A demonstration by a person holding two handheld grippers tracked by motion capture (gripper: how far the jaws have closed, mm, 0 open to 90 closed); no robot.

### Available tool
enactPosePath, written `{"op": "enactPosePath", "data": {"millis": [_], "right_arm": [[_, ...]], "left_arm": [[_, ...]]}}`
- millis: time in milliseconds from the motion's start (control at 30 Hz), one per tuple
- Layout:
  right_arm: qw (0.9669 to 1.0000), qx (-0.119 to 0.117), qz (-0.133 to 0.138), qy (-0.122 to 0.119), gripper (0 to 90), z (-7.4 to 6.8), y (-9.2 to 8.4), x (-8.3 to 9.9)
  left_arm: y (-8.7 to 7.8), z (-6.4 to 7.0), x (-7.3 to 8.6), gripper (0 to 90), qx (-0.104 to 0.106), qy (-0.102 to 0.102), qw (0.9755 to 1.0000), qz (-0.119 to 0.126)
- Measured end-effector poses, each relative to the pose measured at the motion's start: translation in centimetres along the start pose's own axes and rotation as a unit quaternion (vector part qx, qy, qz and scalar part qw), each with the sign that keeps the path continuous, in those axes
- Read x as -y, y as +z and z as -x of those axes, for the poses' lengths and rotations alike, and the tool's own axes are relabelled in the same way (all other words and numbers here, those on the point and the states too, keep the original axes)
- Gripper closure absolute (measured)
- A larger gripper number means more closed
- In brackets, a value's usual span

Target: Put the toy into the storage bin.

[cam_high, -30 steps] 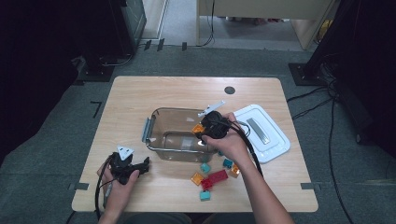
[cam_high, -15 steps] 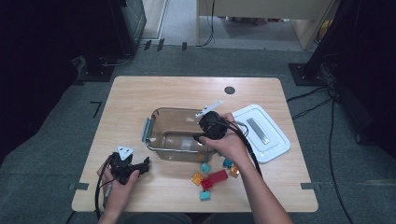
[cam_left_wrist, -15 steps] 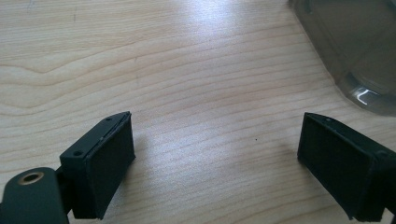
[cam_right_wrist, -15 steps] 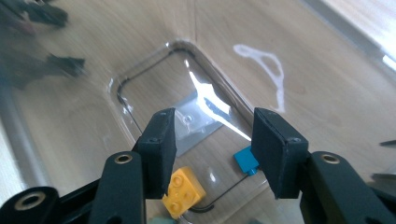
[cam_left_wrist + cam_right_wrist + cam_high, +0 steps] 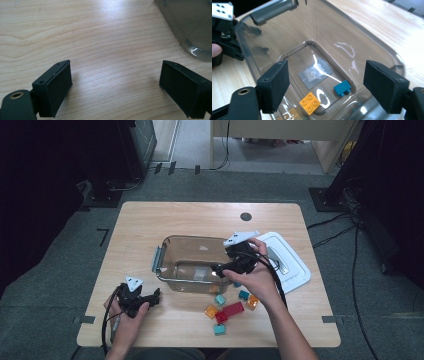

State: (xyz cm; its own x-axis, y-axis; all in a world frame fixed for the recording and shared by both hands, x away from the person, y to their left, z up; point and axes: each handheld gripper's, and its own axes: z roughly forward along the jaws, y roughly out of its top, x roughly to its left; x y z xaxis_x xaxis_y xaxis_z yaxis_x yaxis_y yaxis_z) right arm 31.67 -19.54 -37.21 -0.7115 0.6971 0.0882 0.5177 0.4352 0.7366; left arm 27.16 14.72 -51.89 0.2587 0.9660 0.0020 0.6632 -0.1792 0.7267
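Clear plastic container [image 5: 192, 265] at mid-bench, holding a yellow brick [image 5: 310, 102] and a teal brick [image 5: 342, 88] on its floor. Right hand-held gripper [image 5: 220, 268] poised over the container's near right corner; its jaws have just been opening and now stand wide, nothing between them, whereas a second ago it sat lower over the container's right end. Left hand-held gripper [image 5: 156, 296] rests wide open and empty on the bench [image 5: 150, 220]. Loose bricks [image 5: 227, 309] lie in front of the container; white lid [image 5: 290, 265] lies to its right.
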Motion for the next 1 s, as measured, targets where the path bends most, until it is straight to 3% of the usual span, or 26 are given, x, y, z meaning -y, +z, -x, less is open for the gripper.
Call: {"op": "enactPosePath", "data": {"millis": [233,533,1000], "right_arm": [[0.9989,0.022,0.039,0.010,19.8,0.8,-2.7,1.5],[0.9979,0.040,0.044,0.026,20.6,2.1,-4.3,4.4],[0.9943,0.061,0.049,0.072,22.7,4.7,-5.5,8.9]], "left_arm": [[0.0,0.0,0.0,10.6,0.000,0.001,1.0000,0.000],[0.0,0.0,0.0,10.6,0.000,0.000,1.0000,0.000],[0.0,0.0,0.0,10.6,0.000,0.000,1.0000,0.000]]}}
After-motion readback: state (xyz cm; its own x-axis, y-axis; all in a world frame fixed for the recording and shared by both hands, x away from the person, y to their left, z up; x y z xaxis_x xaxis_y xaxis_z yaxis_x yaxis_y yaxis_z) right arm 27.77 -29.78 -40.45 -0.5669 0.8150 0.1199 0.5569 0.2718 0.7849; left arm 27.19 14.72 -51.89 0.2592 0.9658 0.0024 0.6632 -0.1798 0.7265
